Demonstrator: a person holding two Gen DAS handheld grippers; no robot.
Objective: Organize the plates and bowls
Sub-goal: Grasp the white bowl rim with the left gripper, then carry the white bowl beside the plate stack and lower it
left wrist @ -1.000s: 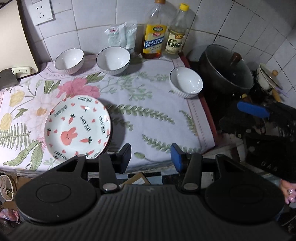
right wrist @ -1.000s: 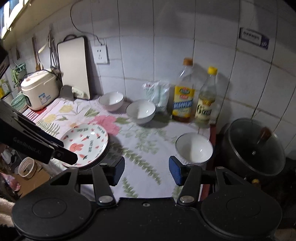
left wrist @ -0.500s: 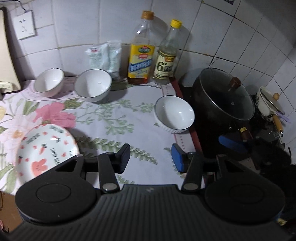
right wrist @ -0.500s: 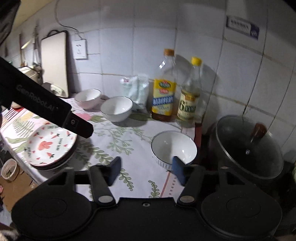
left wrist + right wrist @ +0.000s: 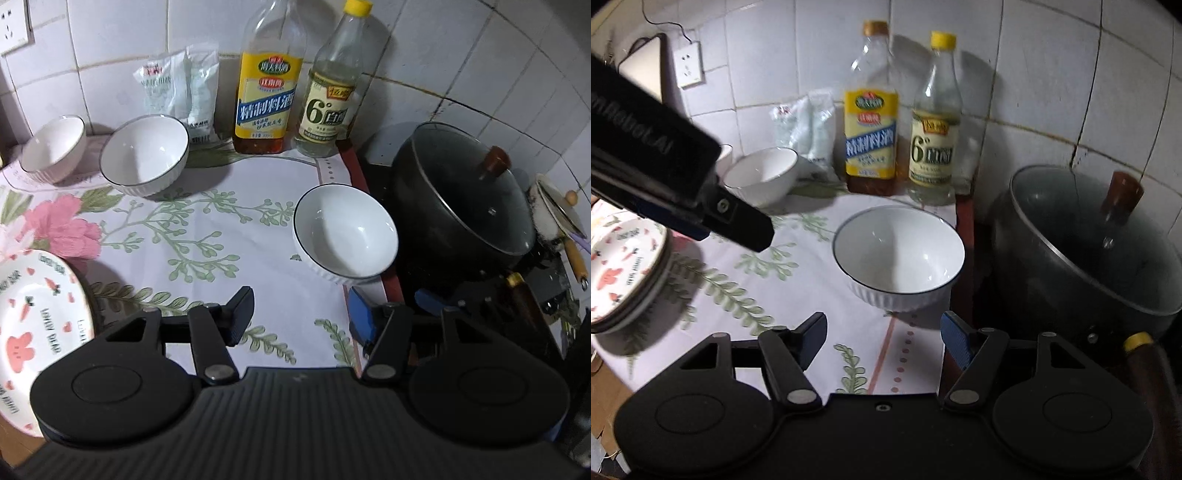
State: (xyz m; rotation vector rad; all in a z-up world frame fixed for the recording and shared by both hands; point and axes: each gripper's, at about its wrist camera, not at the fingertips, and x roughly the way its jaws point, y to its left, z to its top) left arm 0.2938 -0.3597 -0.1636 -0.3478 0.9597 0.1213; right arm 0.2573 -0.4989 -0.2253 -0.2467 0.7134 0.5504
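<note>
A white ribbed bowl [image 5: 345,236] sits near the cloth's right edge, also in the right wrist view [image 5: 899,254]. Two more white bowls stand at the back: a middle one [image 5: 144,153] [image 5: 761,177] and a far-left one [image 5: 53,147]. A stack of bunny-and-carrot plates [image 5: 33,332] [image 5: 624,273] lies at the left. My left gripper [image 5: 301,315] is open and empty, short of the right bowl. My right gripper [image 5: 882,338] is open and empty, just in front of that bowl. The left gripper's body [image 5: 665,173] crosses the right wrist view.
Two bottles, yellow-labelled [image 5: 266,96] and yellow-capped [image 5: 330,99], and white packets [image 5: 177,88] stand against the tiled wall. A dark lidded pot [image 5: 469,199] [image 5: 1086,243] sits on the stove right of the bowl. The floral cloth [image 5: 207,236] covers the counter.
Both grippers have moved forward and to the right, closer to the right bowl. The plates have slid to the left edge of both views. Both grippers stay open.
</note>
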